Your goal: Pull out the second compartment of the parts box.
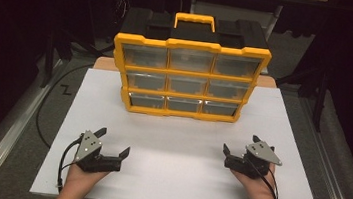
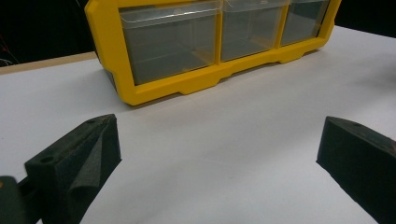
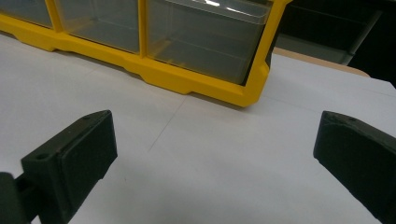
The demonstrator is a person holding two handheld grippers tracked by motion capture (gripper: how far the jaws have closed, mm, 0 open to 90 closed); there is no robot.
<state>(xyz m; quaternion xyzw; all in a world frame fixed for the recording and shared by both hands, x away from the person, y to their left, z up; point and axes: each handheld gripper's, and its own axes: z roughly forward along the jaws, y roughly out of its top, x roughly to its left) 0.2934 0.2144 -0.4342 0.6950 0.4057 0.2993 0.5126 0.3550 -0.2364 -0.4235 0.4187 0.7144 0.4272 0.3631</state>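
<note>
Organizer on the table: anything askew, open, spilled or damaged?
Nothing stands out. The organizer stands upright on the white board, all nine clear drawers look pushed in and empty, handle up. Both hand-held grippers, left and right, rest open in front of it.

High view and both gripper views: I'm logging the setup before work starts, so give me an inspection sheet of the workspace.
Surface: white board on a wooden table, bare in front of the organizer.
Job's things: yellow organizer stands upright at the far middle of the board, three rows of three clear drawers, all pushed in; the bottom row looks empty in the gripper views. Handle on top.
Clutter: nothing seen.
Grippers: left gripper and right gripper both open, holding nothing, near the board's front edge, apart from the organizer.
Cables: one black cable trails from the left gripper, another from the right; a further cable lies on the floor at left.
Surroundings: dark; grey floor, metal rails on both sides.
</note>
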